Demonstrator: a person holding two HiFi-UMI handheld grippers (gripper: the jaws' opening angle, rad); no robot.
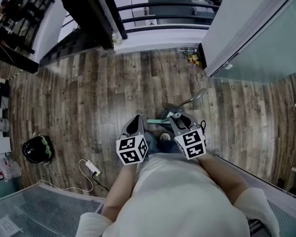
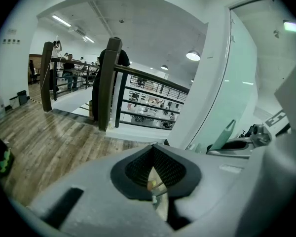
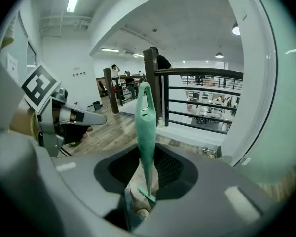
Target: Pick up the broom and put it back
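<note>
The broom's mint-green handle [image 3: 145, 132] stands up between the jaws of my right gripper [image 3: 147, 159], which is shut on it. Its hanging-loop tip is at the top. In the head view a short piece of the green handle [image 1: 155, 121] shows between my two grippers, just in front of the person's body. The broom's head is hidden. My left gripper [image 1: 135, 118] hangs beside the right gripper [image 1: 171, 114], to its left and apart from the handle. Its jaws [image 2: 153, 154] are together with nothing between them. The left gripper view shows the handle tip [image 2: 226, 134] at right.
Wood plank floor [image 1: 98, 98] lies below. A black railing [image 1: 158, 14] and a dark post [image 1: 96, 14] stand ahead, a glass wall [image 1: 256, 33] at right. A black bag [image 1: 37, 148] and a white power strip with its cable [image 1: 92, 168] lie at left. Small litter [image 1: 192, 58] sits by the wall.
</note>
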